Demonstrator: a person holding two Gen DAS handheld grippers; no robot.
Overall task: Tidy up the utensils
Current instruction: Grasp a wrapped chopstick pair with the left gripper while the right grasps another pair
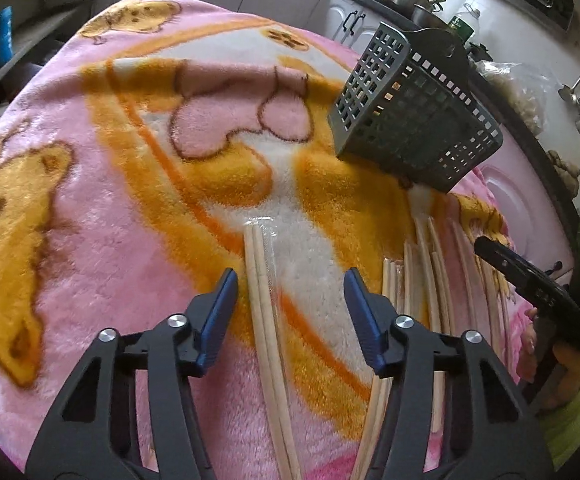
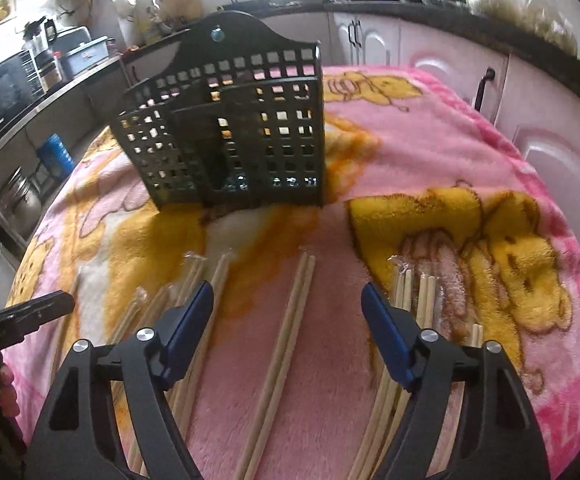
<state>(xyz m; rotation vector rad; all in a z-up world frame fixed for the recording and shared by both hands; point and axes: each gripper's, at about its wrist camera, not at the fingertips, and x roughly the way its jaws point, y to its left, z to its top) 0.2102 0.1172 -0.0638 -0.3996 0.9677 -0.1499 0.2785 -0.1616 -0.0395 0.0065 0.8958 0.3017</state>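
My left gripper (image 1: 290, 280) is partly open over a pair of pale wooden chopsticks in a clear wrapper (image 1: 264, 300), not pinching them. My right gripper (image 2: 288, 296) is wide open over a bare pair of pale wooden chopsticks (image 2: 290, 320). Both pairs lie on the fuzzy pink and yellow blanket (image 2: 429, 168). The dark plastic holder with square holes (image 2: 234, 136) stands farther back.
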